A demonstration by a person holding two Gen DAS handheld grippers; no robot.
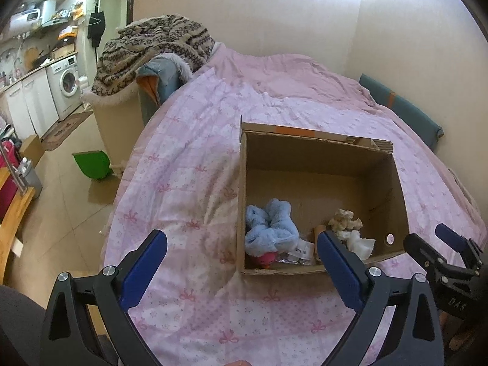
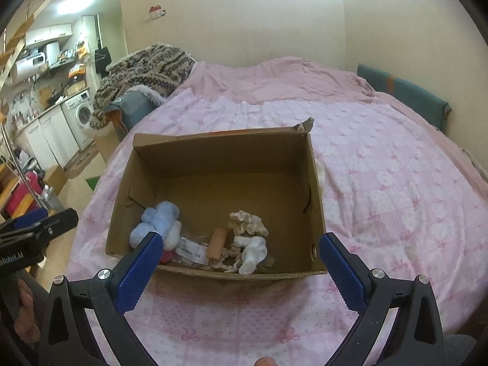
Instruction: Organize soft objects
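An open cardboard box (image 1: 320,158) (image 2: 219,152) stands on a pink patterned bed. Along its near wall lie a light blue plush toy (image 1: 271,225) (image 2: 158,222), a small pink item (image 1: 267,257), a cream fabric bundle (image 1: 344,219) (image 2: 248,222), a white sock (image 1: 361,244) (image 2: 253,253), a tan roll (image 2: 217,242) and a labelled plastic bag (image 2: 190,250). My left gripper (image 1: 242,245) hangs open and empty before the box's near left corner. My right gripper (image 2: 241,247) is open and empty over the near wall. The right gripper also shows at the left wrist view's right edge (image 1: 433,244).
A patterned knit blanket (image 1: 152,48) (image 2: 143,70) is heaped over a chair at the bed's far left. Beyond lie a kitchen with a washing machine (image 1: 68,84), a green dustpan (image 1: 91,164) on the floor and a teal headboard pad (image 2: 402,94).
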